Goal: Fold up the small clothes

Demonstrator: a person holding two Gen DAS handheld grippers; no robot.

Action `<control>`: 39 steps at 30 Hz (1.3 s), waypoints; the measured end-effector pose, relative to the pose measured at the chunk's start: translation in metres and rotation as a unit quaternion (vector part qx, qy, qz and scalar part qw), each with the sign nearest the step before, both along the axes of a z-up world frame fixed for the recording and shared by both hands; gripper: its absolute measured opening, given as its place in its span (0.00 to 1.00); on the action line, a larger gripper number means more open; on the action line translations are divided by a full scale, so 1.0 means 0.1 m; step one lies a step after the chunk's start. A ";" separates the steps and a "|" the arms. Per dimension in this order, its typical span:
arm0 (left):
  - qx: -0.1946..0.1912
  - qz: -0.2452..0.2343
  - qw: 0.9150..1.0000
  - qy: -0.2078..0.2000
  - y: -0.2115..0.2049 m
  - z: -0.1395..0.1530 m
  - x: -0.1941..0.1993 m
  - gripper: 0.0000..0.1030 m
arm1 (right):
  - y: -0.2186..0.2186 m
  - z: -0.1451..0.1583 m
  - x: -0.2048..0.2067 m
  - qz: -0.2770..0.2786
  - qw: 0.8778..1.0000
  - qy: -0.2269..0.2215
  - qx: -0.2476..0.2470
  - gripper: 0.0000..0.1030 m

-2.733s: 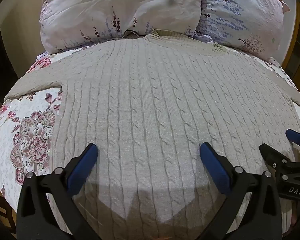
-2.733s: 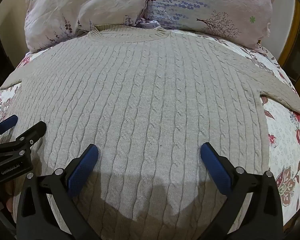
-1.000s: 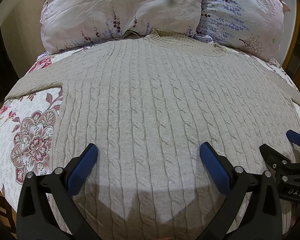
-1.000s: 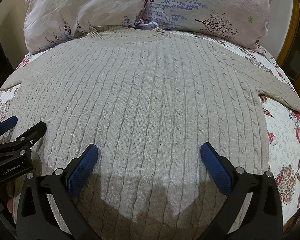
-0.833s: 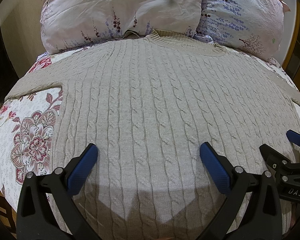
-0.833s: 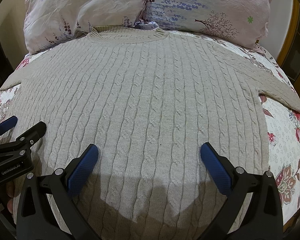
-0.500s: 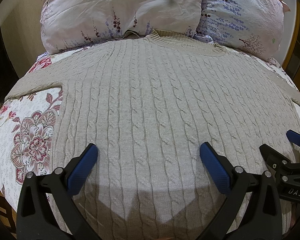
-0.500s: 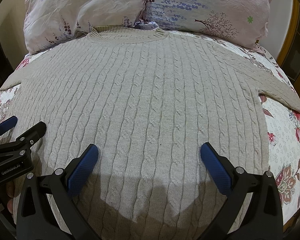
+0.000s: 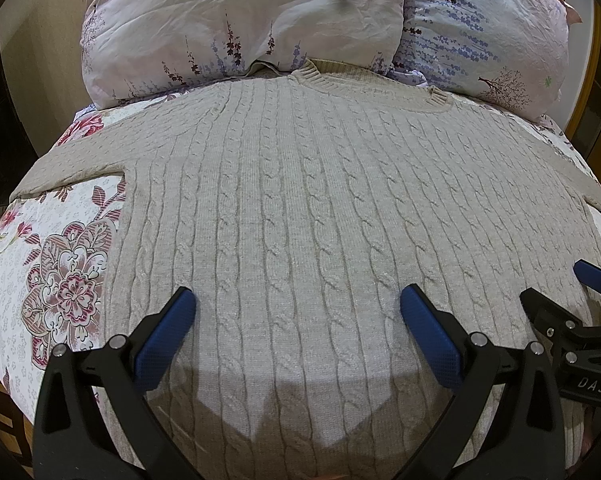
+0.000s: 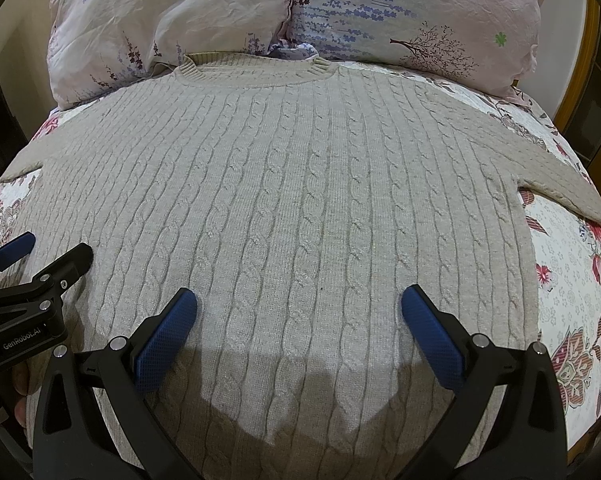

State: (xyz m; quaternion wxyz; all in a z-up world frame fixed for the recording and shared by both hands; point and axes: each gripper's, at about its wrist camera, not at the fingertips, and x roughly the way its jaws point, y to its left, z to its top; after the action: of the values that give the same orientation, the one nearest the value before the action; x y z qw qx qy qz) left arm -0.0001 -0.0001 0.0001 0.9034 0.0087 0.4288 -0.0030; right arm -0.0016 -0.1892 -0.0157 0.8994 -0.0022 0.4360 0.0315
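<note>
Garment: a beige cable-knit sweater [image 9: 300,208] lies flat and face up on the bed [image 9: 52,248], collar [image 10: 256,70] toward the 2 pillows [image 9: 240,20], both sleeves spread outward.
Left sleeve: [image 9: 80,160] runs out over the floral bedspread toward the bed's edge.
Right sleeve: [image 10: 560,184] does likewise on the other side.
Left gripper: [image 9: 298,312] hovers above the lower body of the sweater; jaws wide apart, holding nothing.
Right gripper: [image 10: 300,312] hovers beside it over the same region; jaws equally wide apart and empty.
Hem: hidden below both views, so its exact lie cannot be told.
Stage: folding apparently not yet begun; no crease or turned edge is visible.
Handling: the knit is probably soft, thick and fairly heavy; it should drape, stretch under pull and grip well against the blue pads.
Where to grasp: pinch a sleeve end or a shoulder seam through both layers, not the loose middle.
</note>
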 end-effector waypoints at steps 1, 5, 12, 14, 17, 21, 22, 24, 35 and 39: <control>0.000 0.000 1.000 0.000 0.00 0.00 0.00 0.98 | 0.00 0.00 0.00 0.000 1.000 0.000 0.000 0.99; 0.000 0.000 1.000 0.000 0.00 0.00 0.00 0.98 | 0.00 0.00 0.01 0.001 1.000 0.004 0.000 0.99; -0.001 0.000 1.000 0.004 -0.01 0.00 0.01 0.98 | -0.13 0.03 0.02 0.068 0.997 0.013 0.023 0.99; -0.001 -0.001 1.000 0.008 0.02 0.01 0.01 0.98 | -0.41 0.14 0.05 0.067 0.995 0.017 0.068 0.99; -0.001 -0.005 1.000 0.011 0.02 0.01 0.01 0.98 | -1.23 0.37 0.09 -0.045 0.993 -0.035 0.103 0.99; 0.001 -0.007 1.000 0.013 0.02 0.01 0.03 0.98 | -2.78 0.48 0.11 -0.260 0.949 -0.063 0.168 0.75; 0.000 -0.008 1.000 0.018 0.02 0.02 0.04 0.98 | -3.13 0.47 0.08 -0.306 0.930 -0.067 0.193 0.74; -0.005 -0.007 1.000 0.026 0.04 0.03 0.07 0.98 | -3.87 0.37 -0.03 -0.406 0.876 -0.073 0.251 0.67; -0.183 0.137 0.973 -0.010 1.09 0.38 0.25 0.93 | -4.79 -0.07 0.13 -0.493 0.816 -0.071 0.295 0.08; -0.231 0.202 0.951 -0.032 1.87 0.51 0.31 0.92 | -4.22 0.53 0.33 -0.409 0.860 -0.145 0.269 0.08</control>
State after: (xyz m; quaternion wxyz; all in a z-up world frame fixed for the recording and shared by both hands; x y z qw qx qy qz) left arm 0.0312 0.1874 0.0507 0.8754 -0.2872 0.3803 0.0811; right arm 0.0315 -0.6112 0.0372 0.8498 0.4139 0.2372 -0.2242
